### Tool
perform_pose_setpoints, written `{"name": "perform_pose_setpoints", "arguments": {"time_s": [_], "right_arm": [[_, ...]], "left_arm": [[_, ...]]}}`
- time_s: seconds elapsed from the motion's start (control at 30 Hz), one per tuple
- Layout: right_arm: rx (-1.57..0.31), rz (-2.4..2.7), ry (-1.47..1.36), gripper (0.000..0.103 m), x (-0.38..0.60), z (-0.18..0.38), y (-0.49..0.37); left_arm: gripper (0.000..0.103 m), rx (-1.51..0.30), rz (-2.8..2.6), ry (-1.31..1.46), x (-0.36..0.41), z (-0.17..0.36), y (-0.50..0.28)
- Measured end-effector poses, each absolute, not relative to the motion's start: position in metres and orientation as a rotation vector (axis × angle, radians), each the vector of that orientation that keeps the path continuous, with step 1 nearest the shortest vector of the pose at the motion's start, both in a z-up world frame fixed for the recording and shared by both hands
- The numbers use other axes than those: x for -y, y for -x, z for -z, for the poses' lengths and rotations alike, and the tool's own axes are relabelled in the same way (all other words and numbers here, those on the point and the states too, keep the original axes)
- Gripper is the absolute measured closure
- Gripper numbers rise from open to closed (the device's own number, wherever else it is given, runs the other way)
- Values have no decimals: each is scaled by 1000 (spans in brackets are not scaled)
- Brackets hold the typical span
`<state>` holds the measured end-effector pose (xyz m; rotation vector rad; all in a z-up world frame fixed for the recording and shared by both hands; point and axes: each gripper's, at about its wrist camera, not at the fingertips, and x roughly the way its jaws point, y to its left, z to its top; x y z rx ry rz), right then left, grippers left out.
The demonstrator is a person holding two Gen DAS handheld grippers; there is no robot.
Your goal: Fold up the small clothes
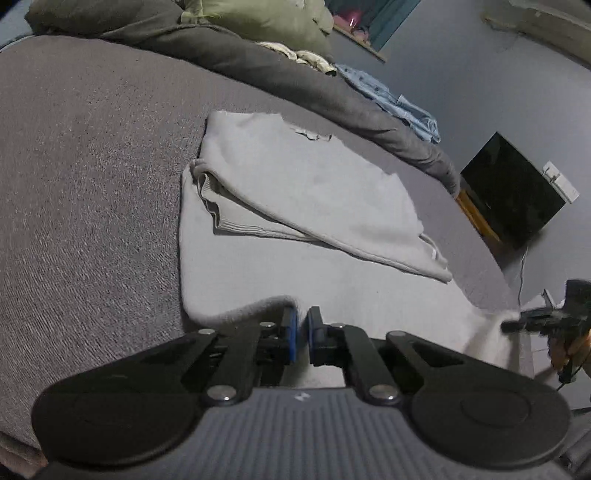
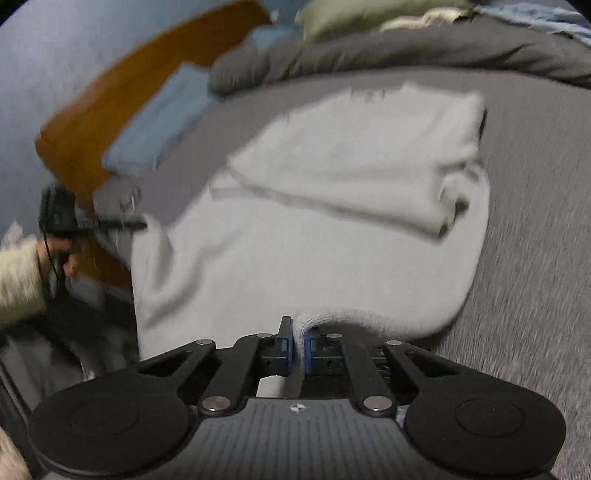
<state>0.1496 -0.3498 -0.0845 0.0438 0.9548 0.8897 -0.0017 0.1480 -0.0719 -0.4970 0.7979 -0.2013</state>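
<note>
The left tongs [image 1: 301,334], black with blue pads, are pressed together on the near hem of a pale grey knitted sweater [image 1: 306,192], whose edge bunches up against the left blue pad. In the right wrist view, the right tongs [image 2: 298,345] pinch a fold of the same hem, the cloth squeezed between the two blue pads and lifted into a small ridge; this view is blurred. Each tool also shows at the edge of the other's view, clamped on its corner of the hem, with a hand [image 2: 61,254] in a cream ribbed sleeve [image 2: 18,280] gripping the left one.

The sweater lies on a grey woven bed cover [image 1: 92,166], its lower body spread flat toward the cameras, and its upper part already doubled over into a thick band with ribbed cuffs showing at the side. Beyond it sits a rumpled dark grey blanket [image 1: 258,62], with an olive green pillow [image 1: 266,22] and a crumpled light blue shirt [image 1: 399,103] behind. Further off stands a black flat screen [image 1: 513,192] against a bluish wall [image 1: 461,74].
</note>
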Motion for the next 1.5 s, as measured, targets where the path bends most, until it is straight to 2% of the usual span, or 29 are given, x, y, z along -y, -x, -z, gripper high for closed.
{"name": "perform_pose_setpoints", "arguments": {"time_s": [0.27,0.4,0.47,0.5,0.53,0.6,0.67,0.73,0.77,0.8,0.83,0.87,0.9,1.07,1.27,1.5], "right_arm": [[-950,-847,-40,96,355,83,-160],[-997,-839,-15,96,347,97,-159],[-1019,-836,-4,95,345,102,-159],[-1032,-835,1,95,340,107,-156],[-1045,-838,2,90,339,109,-156],[-1074,-847,11,86,335,115,-154],[-1103,-863,21,67,331,118,-151],[-1118,-872,49,63,325,123,-147],[-1132,-877,63,64,322,126,-146],[-1137,-882,79,65,321,127,-143],[-1137,-889,95,71,319,128,-142],[-1133,-896,113,88,317,128,-140],[-1119,-898,137,96,315,126,-139],[-1014,-920,82,96,317,109,-141],[-845,-901,-68,96,323,75,-153],[-652,-703,-258,96,332,50,-189]], "left_arm": [[103,-883,262,624,-148,104,9],[98,-960,268,567,-140,120,8],[92,-994,292,508,-129,126,9],[80,-1015,304,504,-124,130,10],[74,-1037,316,500,-119,135,10],[74,-1073,329,449,-104,142,11],[74,-1099,340,404,-92,146,12],[77,-1107,350,350,-85,148,13],[82,-1105,347,318,-81,147,12],[95,-1103,345,285,-78,146,12],[97,-1095,337,263,-77,144,12],[99,-1087,333,259,-76,143,11],[102,-1070,328,260,-76,140,10],[102,-951,310,324,-86,116,3],[102,-777,264,508,-121,53,-31],[102,-707,187,489,-163,17,-100]]}}
